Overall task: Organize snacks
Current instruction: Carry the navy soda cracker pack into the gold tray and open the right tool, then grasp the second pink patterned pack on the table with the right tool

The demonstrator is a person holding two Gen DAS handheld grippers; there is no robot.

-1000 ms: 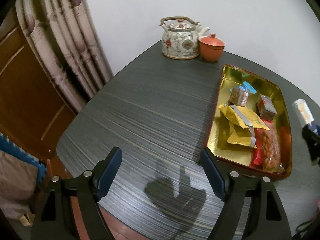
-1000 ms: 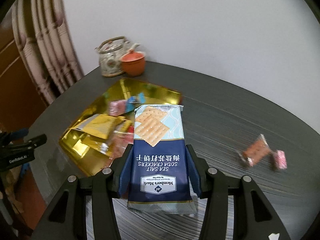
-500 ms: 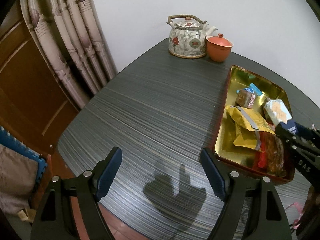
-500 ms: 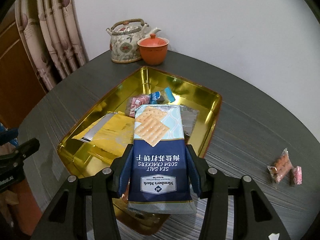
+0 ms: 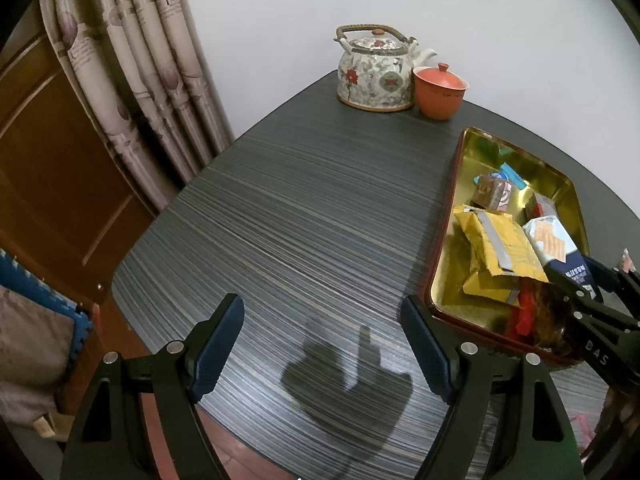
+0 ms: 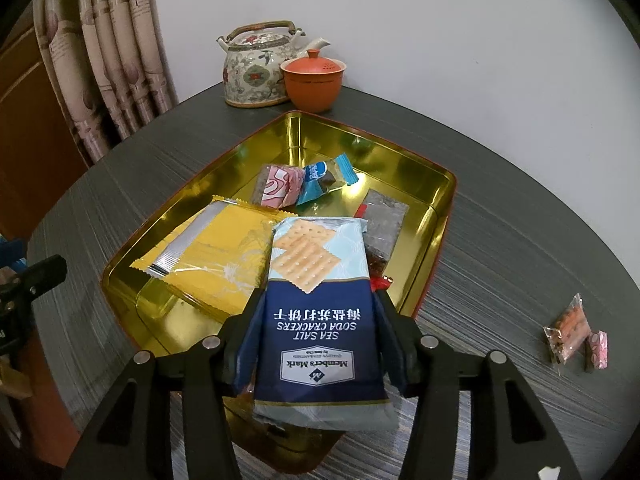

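My right gripper (image 6: 318, 320) is shut on a blue and white soda cracker pack (image 6: 316, 280) and holds it over the near part of the gold tray (image 6: 400, 168). The tray holds a yellow packet (image 6: 212, 256), a pink candy (image 6: 280, 186), a blue candy (image 6: 326, 176) and a dark packet (image 6: 382, 228). In the left wrist view the tray (image 5: 480, 152) lies at the right, with the cracker pack (image 5: 554, 240) above it. My left gripper (image 5: 322, 344) is open and empty over the bare table, left of the tray.
A floral teapot (image 6: 260, 68) and an orange lidded cup (image 6: 314, 80) stand at the table's far edge. Two small wrapped snacks (image 6: 568, 328) lie on the table right of the tray. Curtains (image 5: 132, 80) and a wooden door (image 5: 48, 160) are beyond the table's left edge.
My right gripper has carried the cracker pack forward and lower over the tray. The left gripper has shifted slightly and stays open.
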